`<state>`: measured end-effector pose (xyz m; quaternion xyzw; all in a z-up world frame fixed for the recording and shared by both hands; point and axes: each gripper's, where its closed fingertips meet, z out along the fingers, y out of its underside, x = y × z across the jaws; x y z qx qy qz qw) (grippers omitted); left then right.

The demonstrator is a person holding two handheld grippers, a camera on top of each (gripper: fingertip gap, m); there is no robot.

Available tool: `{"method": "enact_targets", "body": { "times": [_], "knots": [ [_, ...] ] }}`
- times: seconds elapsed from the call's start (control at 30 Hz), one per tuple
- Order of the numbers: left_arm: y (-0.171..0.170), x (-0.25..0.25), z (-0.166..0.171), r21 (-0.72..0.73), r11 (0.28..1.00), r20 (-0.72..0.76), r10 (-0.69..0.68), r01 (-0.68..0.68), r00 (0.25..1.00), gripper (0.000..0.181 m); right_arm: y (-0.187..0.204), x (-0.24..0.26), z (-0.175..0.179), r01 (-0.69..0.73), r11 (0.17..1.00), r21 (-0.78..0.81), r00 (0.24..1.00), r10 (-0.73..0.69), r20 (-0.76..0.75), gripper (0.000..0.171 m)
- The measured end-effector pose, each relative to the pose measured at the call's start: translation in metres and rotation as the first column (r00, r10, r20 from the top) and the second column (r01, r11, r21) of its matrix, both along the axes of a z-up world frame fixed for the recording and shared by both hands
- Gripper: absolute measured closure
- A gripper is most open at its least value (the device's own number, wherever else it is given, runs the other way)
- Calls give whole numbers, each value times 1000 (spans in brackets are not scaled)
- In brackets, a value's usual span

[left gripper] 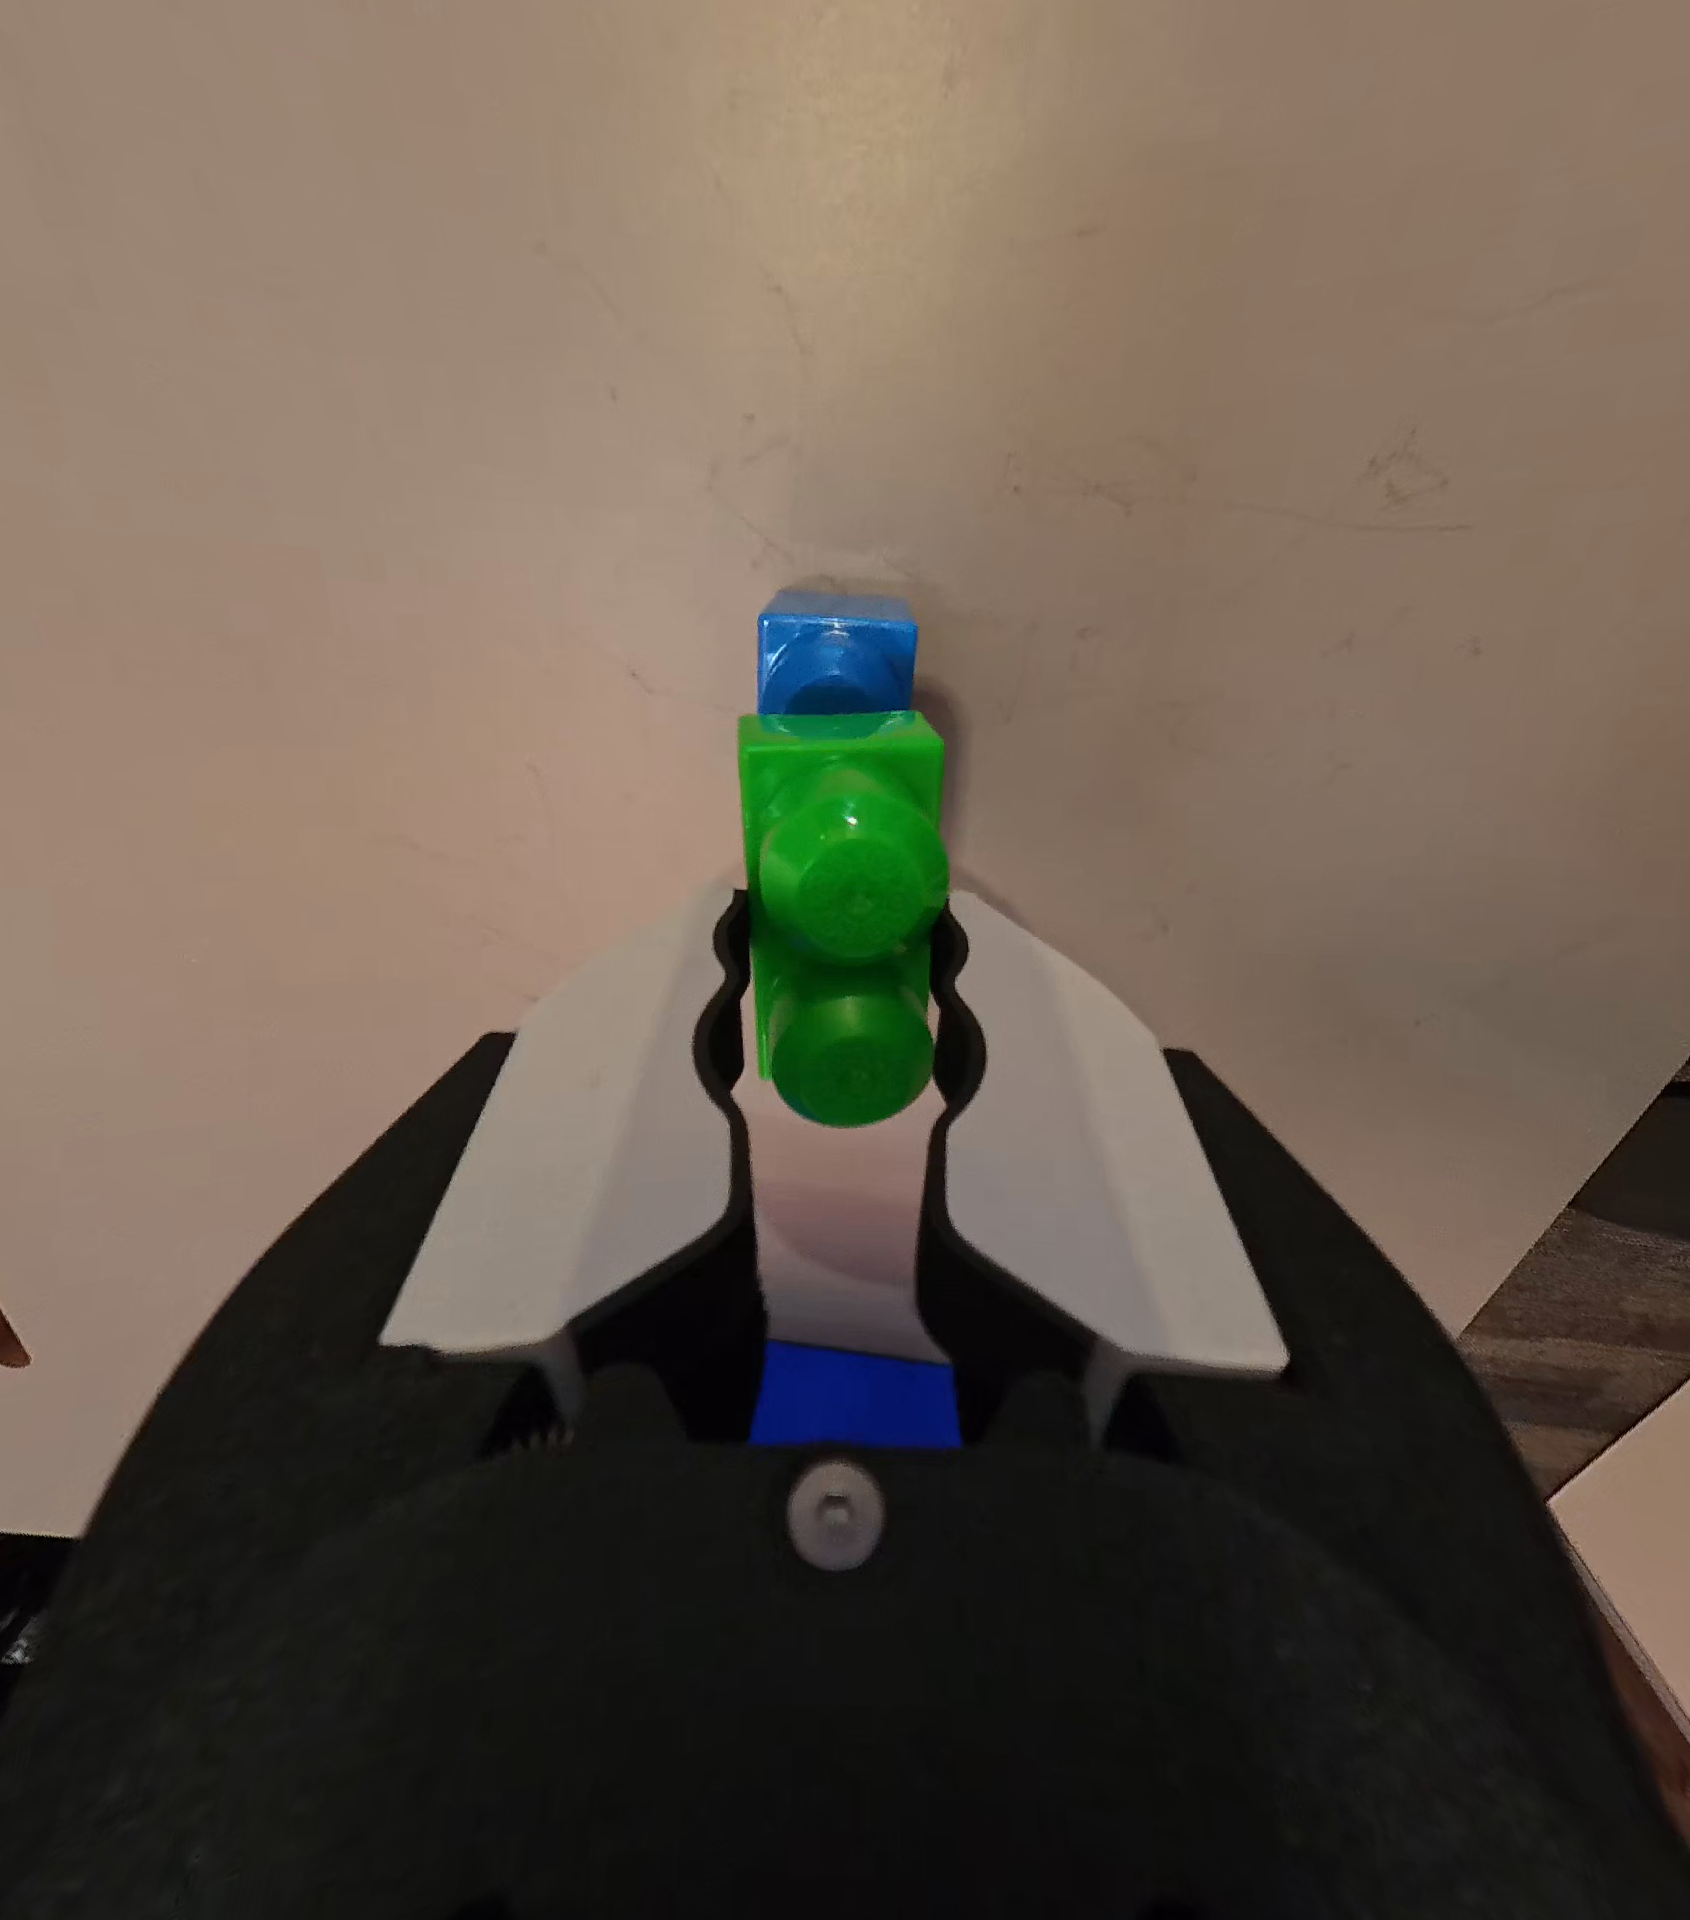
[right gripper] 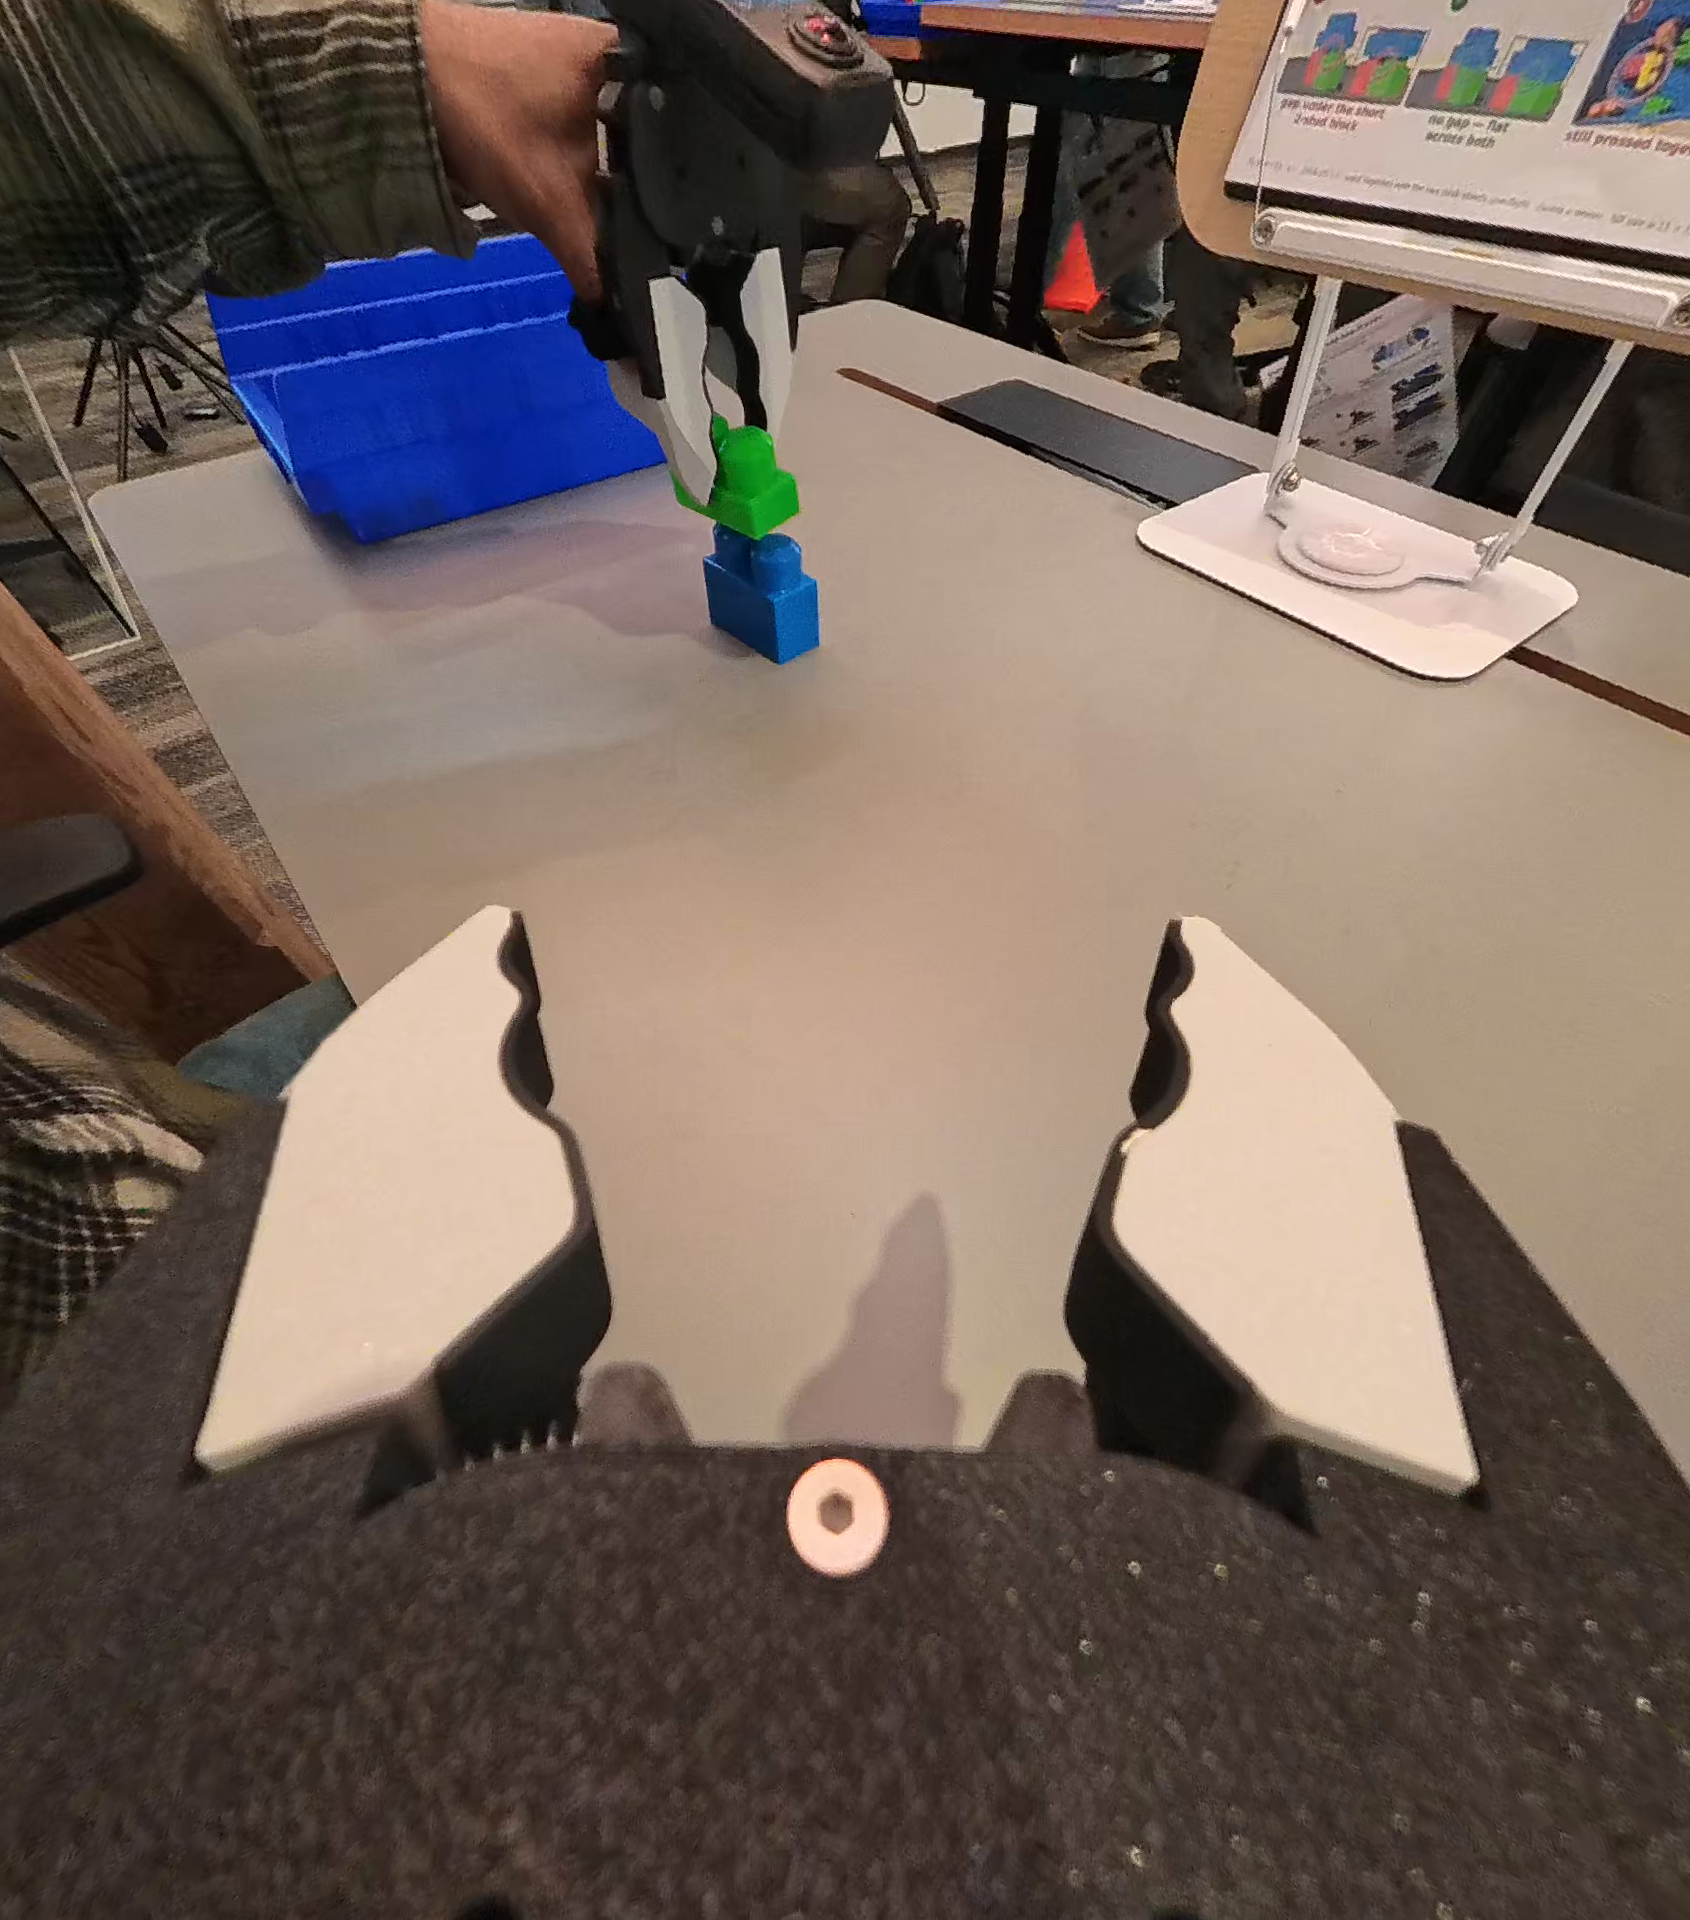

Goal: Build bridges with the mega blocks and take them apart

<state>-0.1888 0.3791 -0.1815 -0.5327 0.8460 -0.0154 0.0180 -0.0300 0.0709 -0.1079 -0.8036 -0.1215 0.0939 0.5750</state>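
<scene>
My left gripper point(left gripper: 841, 935) is shut on a green two-stud block point(left gripper: 846, 883). It points straight down and holds the block over a blue block point(left gripper: 836, 660) that stands on the table. In the right wrist view the left gripper point(right gripper: 732, 457) holds the green block point(right gripper: 753, 483) on one stud of the blue block point(right gripper: 763, 603), with the rest of the green block overhanging. My right gripper point(right gripper: 841, 997) is open and empty, low over the near part of the table, well short of the blocks.
A blue bin point(right gripper: 436, 395) sits at the far left of the grey table point(right gripper: 924, 831). A white stand point(right gripper: 1360, 571) with an instruction sheet is at the right, beside a dark slot point(right gripper: 1080, 436). A wooden piece point(right gripper: 41, 748) and a sleeve point(right gripper: 93, 156) are at left. Across from one pair of fingers to the other is roughly 35 cm.
</scene>
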Motion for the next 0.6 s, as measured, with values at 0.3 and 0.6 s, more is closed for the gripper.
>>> {"method": "enact_targets", "body": {
  "times": [0.3,0.6],
  "knots": [
    [2,1,-1,-2,1000,-15,-1,1,1000,148,-2,1,-2,1,1000,-1,1000,-1,-9,61],
    [-3,9,-4,-21,1000,-7,-8,8,1000,148,-3,1,-2,0,1000,1,1000,0,-11,61]
  ]
}}
